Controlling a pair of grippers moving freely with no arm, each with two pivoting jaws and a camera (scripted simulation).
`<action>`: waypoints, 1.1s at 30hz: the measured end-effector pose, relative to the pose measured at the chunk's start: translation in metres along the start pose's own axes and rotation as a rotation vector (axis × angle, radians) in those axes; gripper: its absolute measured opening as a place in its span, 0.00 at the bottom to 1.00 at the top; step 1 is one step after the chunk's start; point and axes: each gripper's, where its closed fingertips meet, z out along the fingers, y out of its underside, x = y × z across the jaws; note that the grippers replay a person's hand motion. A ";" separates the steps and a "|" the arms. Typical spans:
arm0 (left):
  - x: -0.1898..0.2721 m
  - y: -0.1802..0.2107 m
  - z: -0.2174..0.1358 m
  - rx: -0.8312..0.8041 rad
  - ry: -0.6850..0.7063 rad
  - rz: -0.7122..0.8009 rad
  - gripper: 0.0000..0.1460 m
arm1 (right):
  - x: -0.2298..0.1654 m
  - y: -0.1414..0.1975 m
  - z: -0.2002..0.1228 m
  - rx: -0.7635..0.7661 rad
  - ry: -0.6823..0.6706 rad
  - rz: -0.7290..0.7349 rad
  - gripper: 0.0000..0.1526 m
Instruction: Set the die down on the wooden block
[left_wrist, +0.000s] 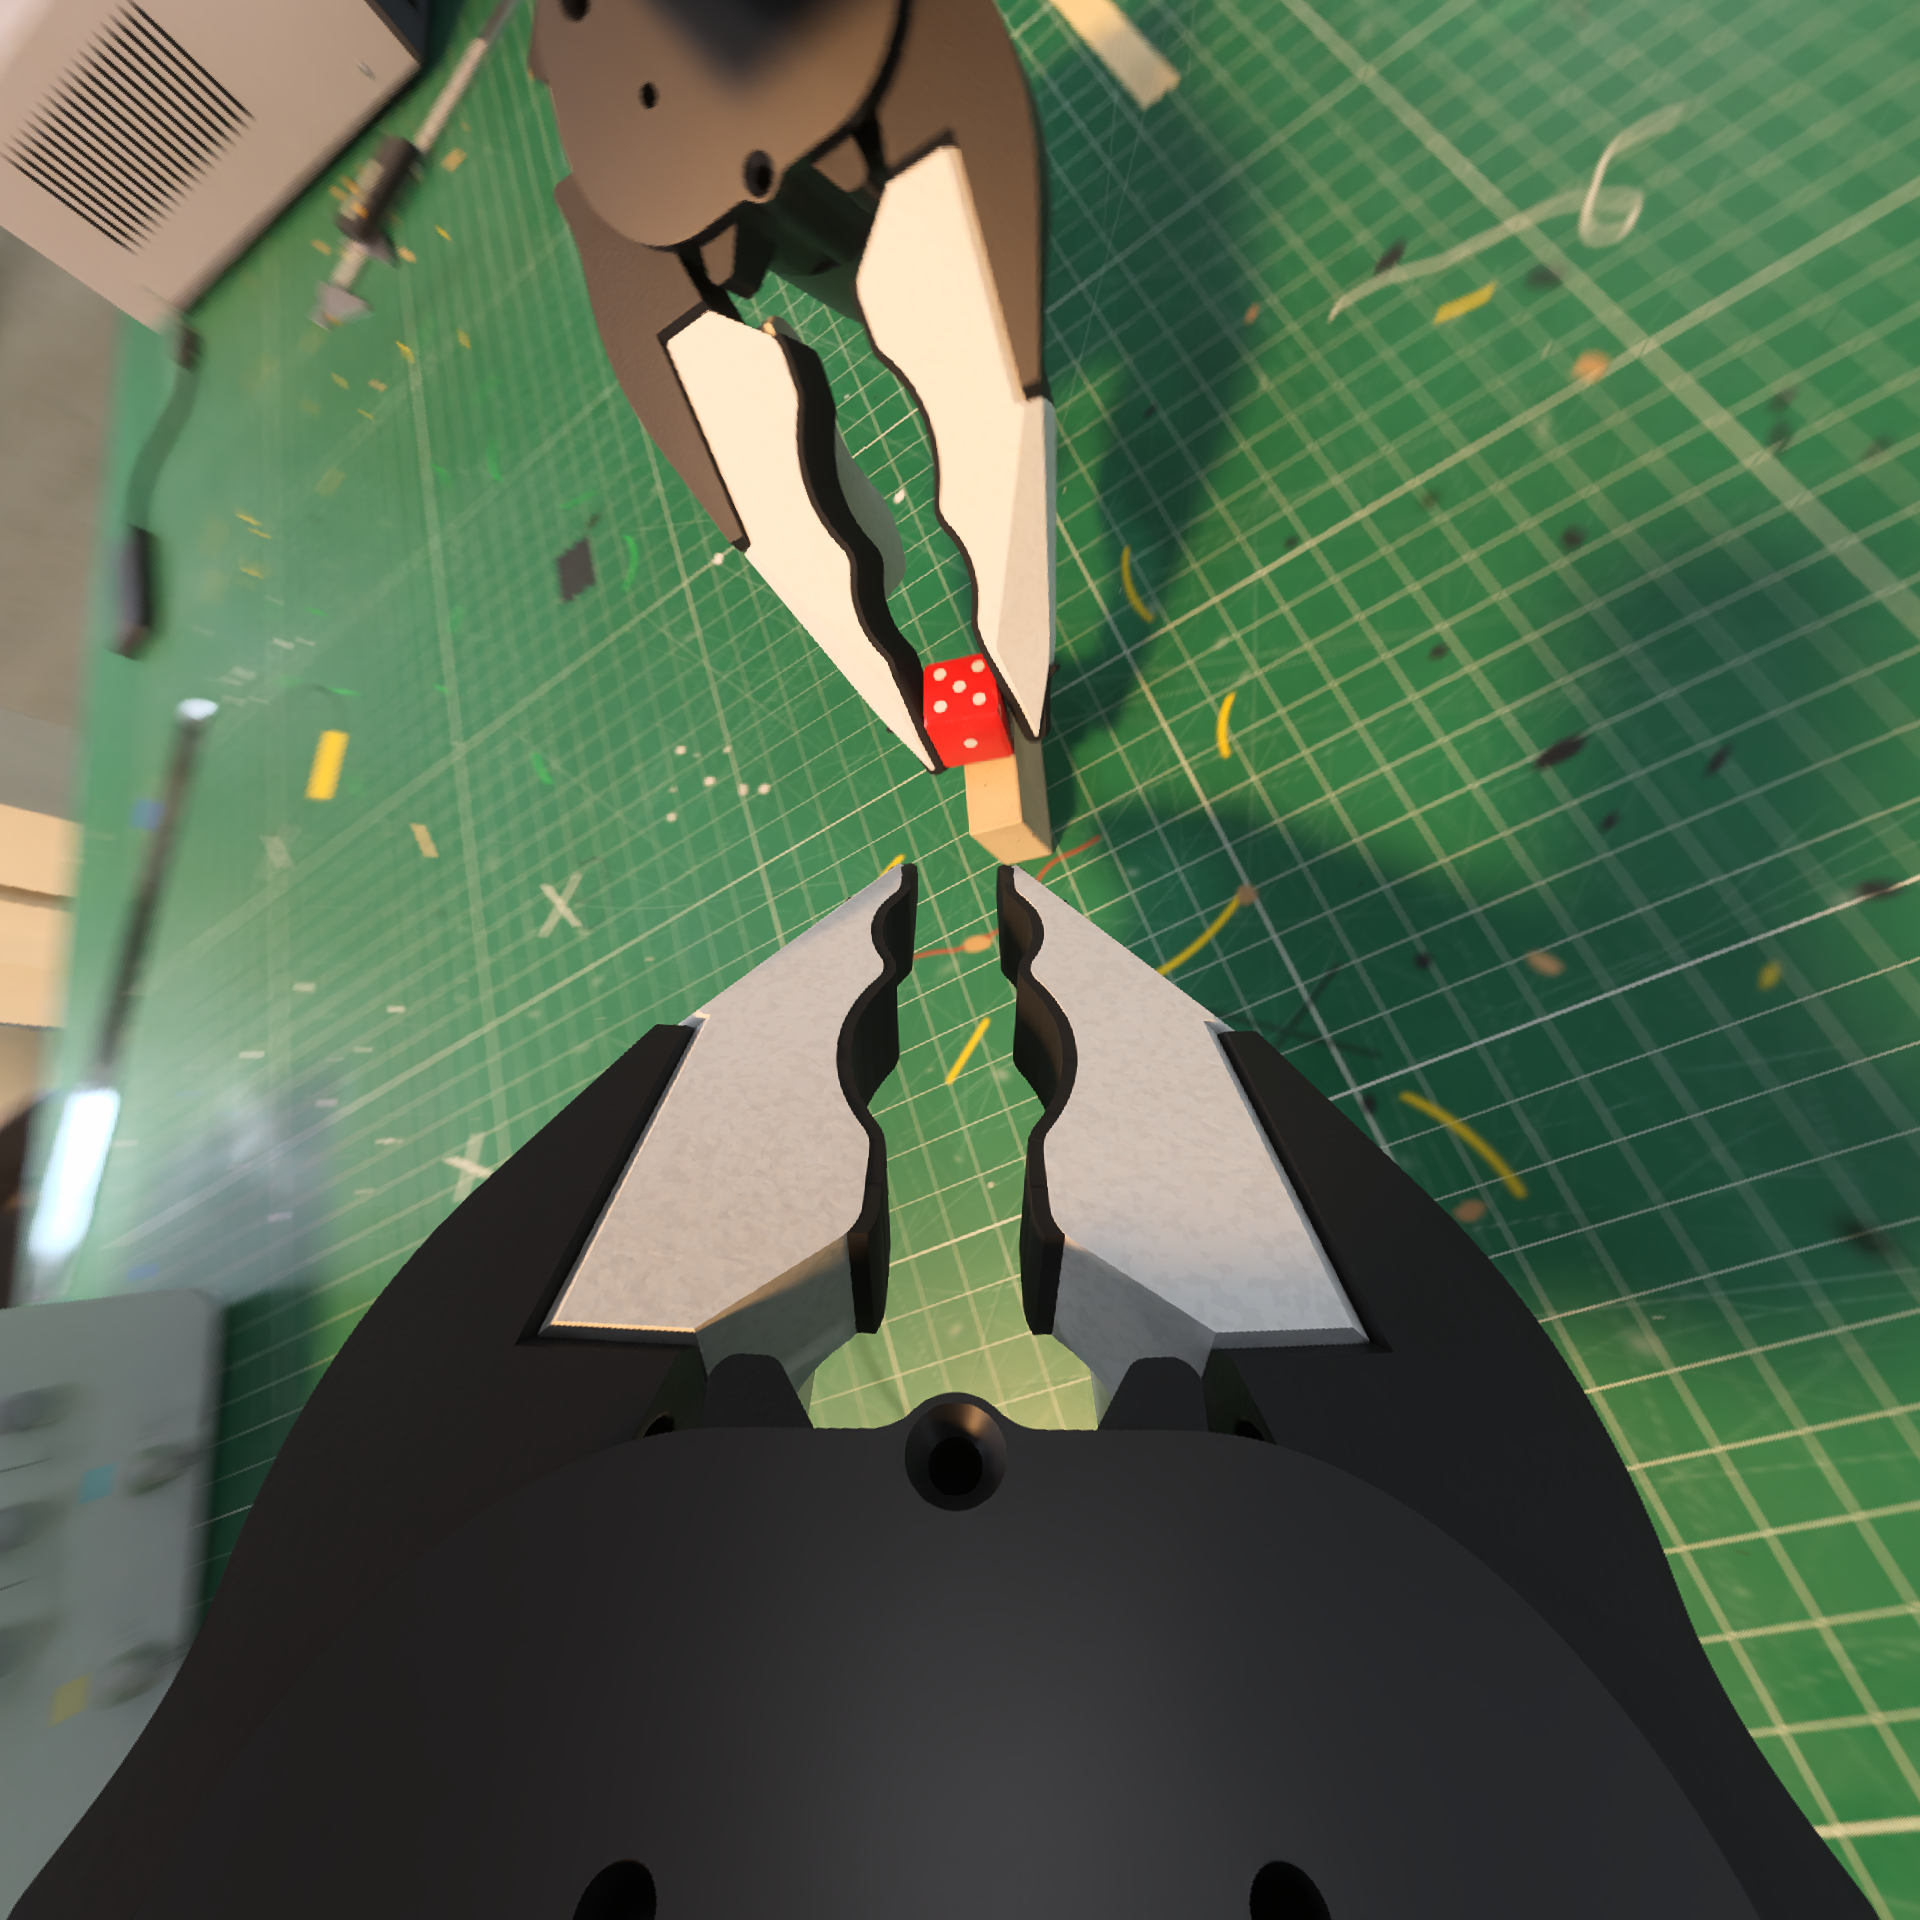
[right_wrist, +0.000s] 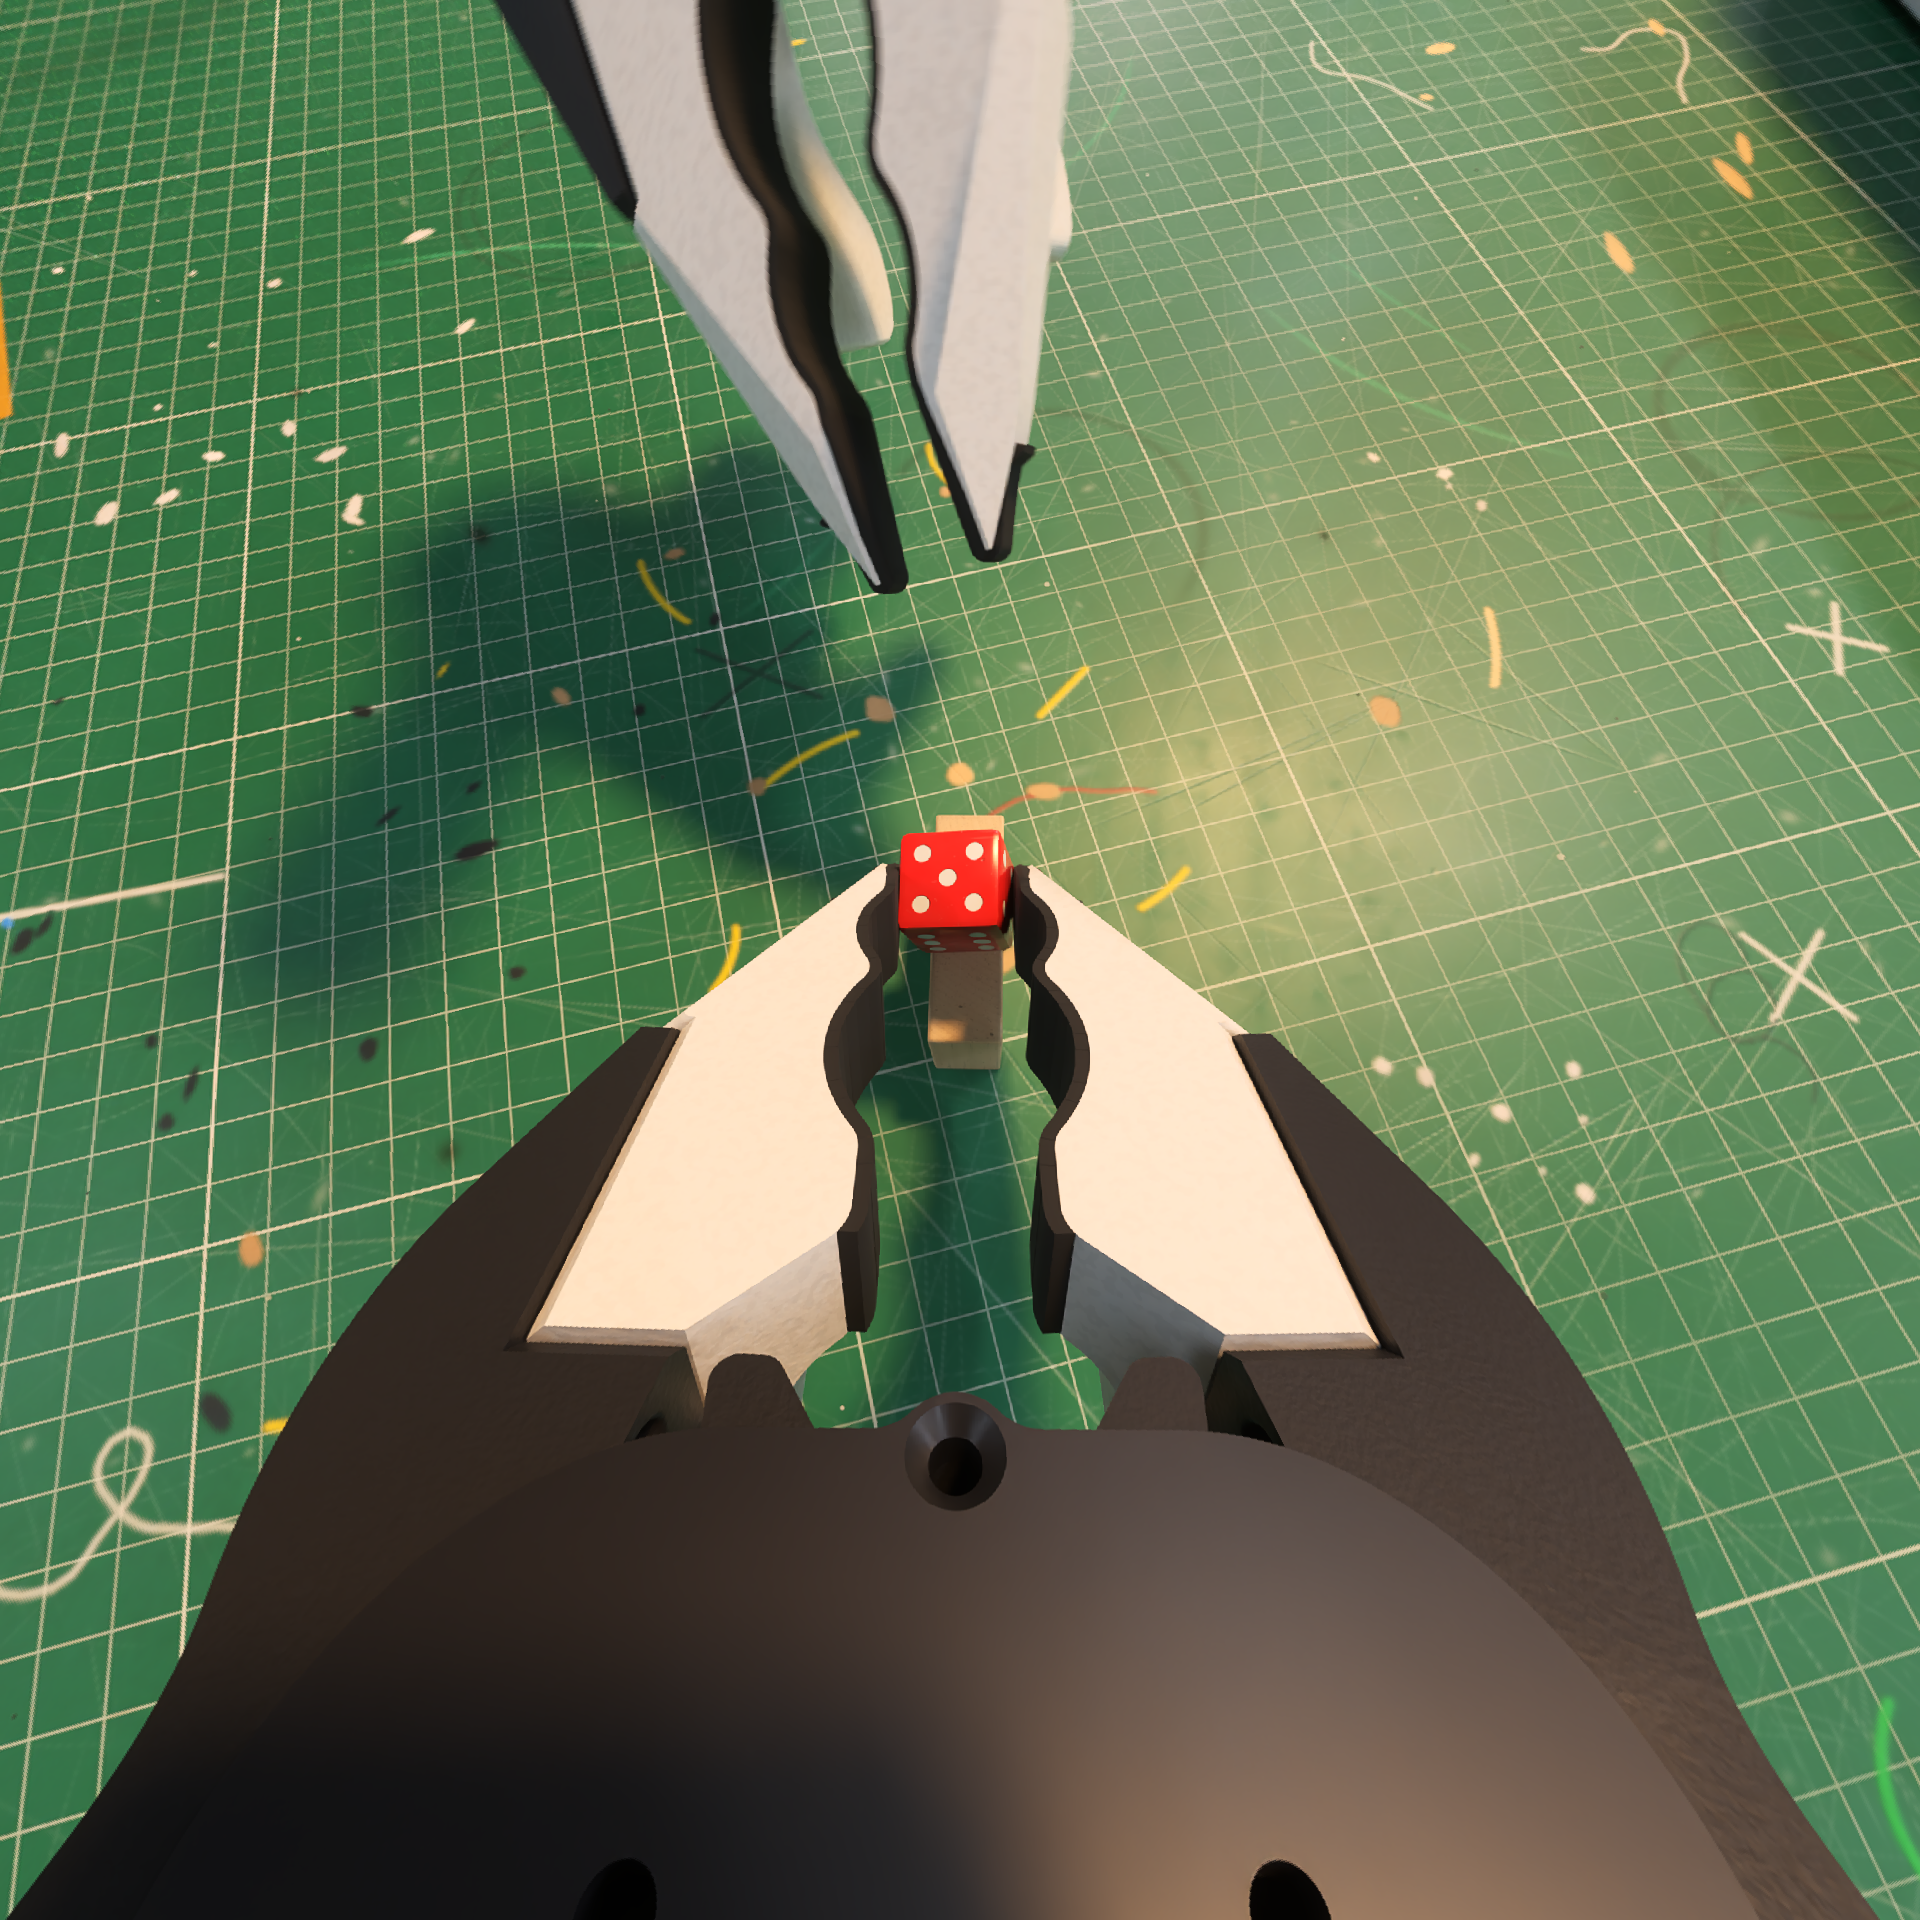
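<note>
A red die with white pips is pinched between the fingertips of my right gripper, which is shut on it. The die sits right over the top of a small pale wooden block that stands on the green cutting mat. I cannot tell whether die and block touch. In the left wrist view the die shows on the block, held by the right gripper. My left gripper is slightly open and empty, just short of the block; it also shows in the right wrist view.
A grey vented box and a metal tool lie at the far left of the mat. A pale device and a thin dark rod lie along the left edge. Wire scraps and chips litter the mat.
</note>
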 end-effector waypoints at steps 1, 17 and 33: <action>0.002 0.002 -0.001 -0.015 -0.049 0.061 0.11 | 0.000 0.000 0.000 0.000 -0.001 0.000 0.14; 0.015 0.008 0.015 -0.071 -0.272 0.505 0.23 | 0.000 0.001 0.001 -0.007 -0.002 -0.013 0.14; 0.022 0.008 0.023 -0.086 -0.218 0.561 0.23 | 0.000 0.000 0.001 -0.004 0.004 -0.019 0.14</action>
